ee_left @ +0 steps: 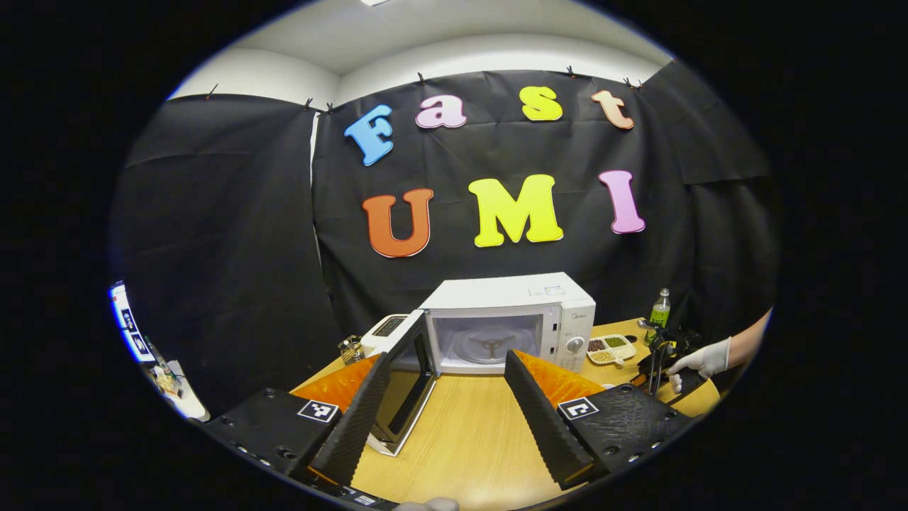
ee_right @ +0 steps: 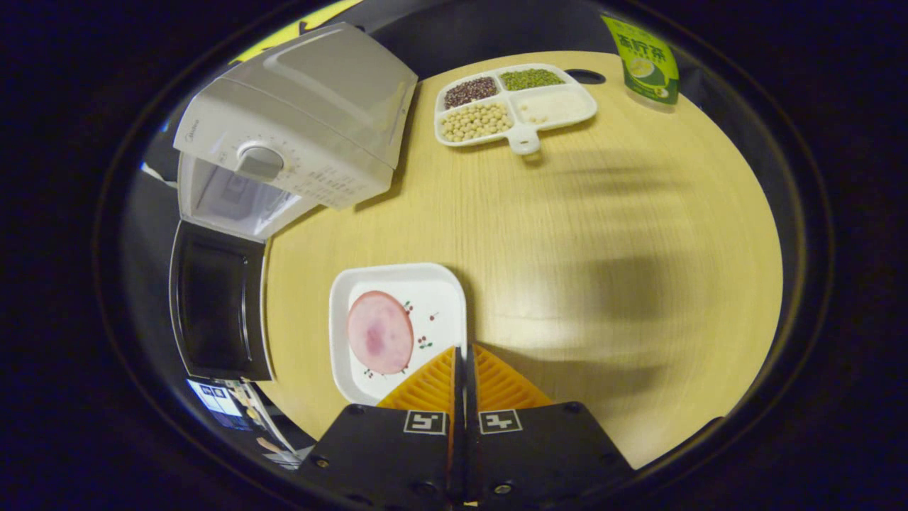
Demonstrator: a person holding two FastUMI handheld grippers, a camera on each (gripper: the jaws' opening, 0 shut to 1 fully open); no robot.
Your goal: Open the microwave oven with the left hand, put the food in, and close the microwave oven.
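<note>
Door open, plate waiting

Microwave [ee_left: 507,319] stands with its door [ee_left: 404,390] swung wide at the left; the left gripper [ee_left: 443,397] hovers before it, jaws spread and empty. Right of the door, the white plate [ee_right: 397,330] with a ham slice [ee_right: 379,332] lies on the table [ee_right: 603,270]. The right gripper [ee_right: 462,372] sits at the plate's rim, jaws closed; whether they pinch it is unclear. The plate looks stiff and light, the slice slippery, so the rim suits gripping, kept level

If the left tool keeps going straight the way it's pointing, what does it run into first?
Most likely the microwave: the left tool, jaws open, points over bare table at its open cavity. The open door stands just left of that line, near the left finger, and might be clipped; depth is unclear.
</note>
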